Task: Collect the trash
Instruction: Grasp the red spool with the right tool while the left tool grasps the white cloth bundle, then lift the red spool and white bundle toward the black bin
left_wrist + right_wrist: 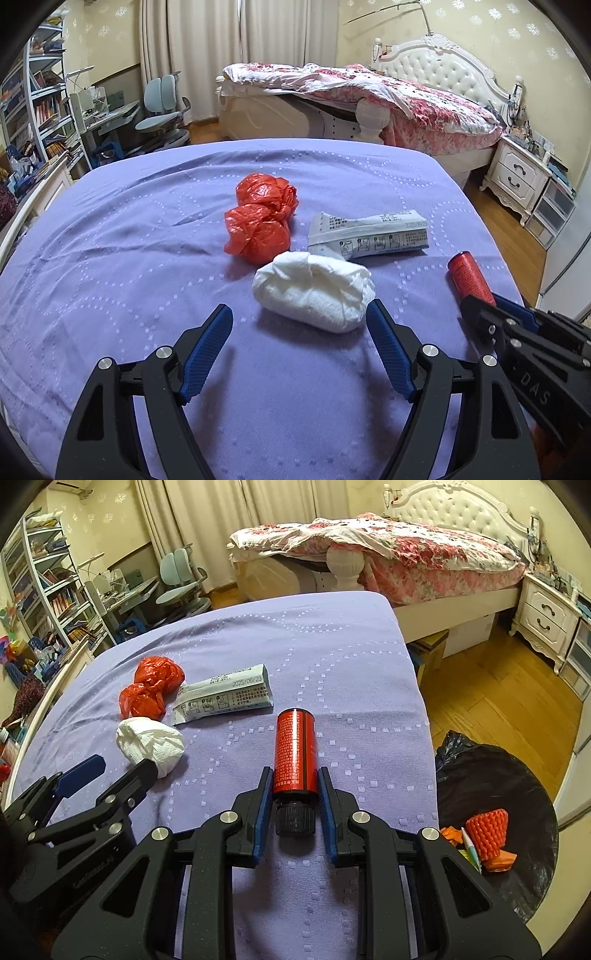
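Now our right gripper [295, 775] squeezes the red bottle [294, 749], and our left gripper [300, 317] spreads wide beside the white tissue ball [312, 291].

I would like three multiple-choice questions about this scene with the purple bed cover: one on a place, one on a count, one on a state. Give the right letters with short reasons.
1. Where is the black-lined trash bin?
A. on the purple bed cover
B. on the wooden floor beside the bed cover
C. on the white nightstand

2. How many loose trash items lie on the purple bed cover, apart from the one in the right claw?
A. one
B. three
C. five

3. What is the state of the right claw?
A. shut on the red cylindrical bottle with a black cap
B. open and empty
C. shut on white paper

Key: 1 B, it stands on the floor at the cover's edge. 2 B, crumpled red plastic bag, white printed packet, white crumpled tissue wad. 3 A, both pads press the bottle's sides.
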Demonstrator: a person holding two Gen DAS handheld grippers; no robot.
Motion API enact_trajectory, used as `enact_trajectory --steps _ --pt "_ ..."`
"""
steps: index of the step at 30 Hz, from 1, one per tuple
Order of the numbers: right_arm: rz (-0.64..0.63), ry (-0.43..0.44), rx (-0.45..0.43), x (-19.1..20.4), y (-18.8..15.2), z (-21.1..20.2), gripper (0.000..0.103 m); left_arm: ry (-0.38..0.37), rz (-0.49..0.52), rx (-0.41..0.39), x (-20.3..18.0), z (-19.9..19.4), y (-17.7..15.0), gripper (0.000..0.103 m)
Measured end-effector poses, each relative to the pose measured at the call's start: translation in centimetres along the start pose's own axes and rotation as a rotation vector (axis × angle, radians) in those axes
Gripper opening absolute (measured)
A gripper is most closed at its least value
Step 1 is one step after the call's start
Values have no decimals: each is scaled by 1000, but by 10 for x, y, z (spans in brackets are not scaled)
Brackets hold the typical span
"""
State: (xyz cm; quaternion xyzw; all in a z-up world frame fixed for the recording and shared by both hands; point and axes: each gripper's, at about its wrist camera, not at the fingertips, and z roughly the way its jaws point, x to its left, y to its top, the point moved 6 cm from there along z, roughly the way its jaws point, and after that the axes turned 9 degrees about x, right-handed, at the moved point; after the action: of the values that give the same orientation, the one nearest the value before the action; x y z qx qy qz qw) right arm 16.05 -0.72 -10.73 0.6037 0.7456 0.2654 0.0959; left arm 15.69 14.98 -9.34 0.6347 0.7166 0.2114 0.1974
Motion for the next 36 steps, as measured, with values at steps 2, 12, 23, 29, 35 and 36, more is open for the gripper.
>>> enact_trajectory --steps 2,12,23,29,35,36 --pt "0 4 0 -1 0 1 23 -7 5 5 -2 3 3 76" --pt "2 12 0 -2 2 2 24 -35 16 65 -6 17 11 76" --pt "-2 10 0 -2 3 2 23 -98 17 63 -6 11 2 57" --pt "-11 8 -2 1 -2 -3 23 -103 21 52 -8 0 -8 57" --pt "-27 7 -10 5 -15 -13 23 -108 16 49 -8 -10 -18 57" --pt "-29 7 -10 6 -19 -15 23 -109 16 50 -8 -12 -22 57"
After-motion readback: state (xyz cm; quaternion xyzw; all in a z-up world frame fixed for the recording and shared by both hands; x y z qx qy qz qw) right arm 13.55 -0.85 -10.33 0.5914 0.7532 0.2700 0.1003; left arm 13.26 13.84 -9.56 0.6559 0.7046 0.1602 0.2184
